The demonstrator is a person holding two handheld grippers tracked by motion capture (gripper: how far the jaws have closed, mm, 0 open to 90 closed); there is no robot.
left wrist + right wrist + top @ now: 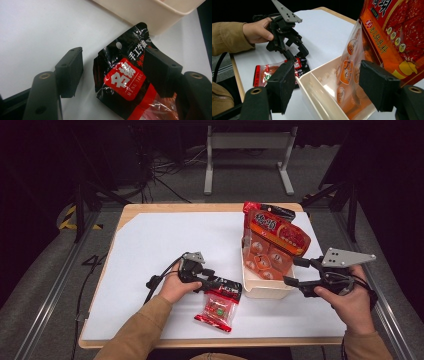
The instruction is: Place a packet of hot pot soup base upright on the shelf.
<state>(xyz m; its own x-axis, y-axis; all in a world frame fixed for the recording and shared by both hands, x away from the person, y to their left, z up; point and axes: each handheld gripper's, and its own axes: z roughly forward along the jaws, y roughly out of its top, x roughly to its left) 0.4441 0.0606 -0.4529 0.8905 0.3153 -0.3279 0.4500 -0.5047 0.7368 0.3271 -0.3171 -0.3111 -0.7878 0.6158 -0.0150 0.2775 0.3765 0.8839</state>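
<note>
The left gripper [220, 285] reached in low from the person's left hand [175, 287], wrist turned inward, its fingers [70, 71] spread astride the black top edge of the small snack packet [217, 306], not yet pressing it. The packet lay flat on the white worktop [150, 250], just beside the cream bin [265, 290]. The right gripper [295, 272], held level in the right hand [352, 302], had its fingers [378, 85] spread at the bin's near corner, where a large orange pouch [272, 242] stood leaning.
</note>
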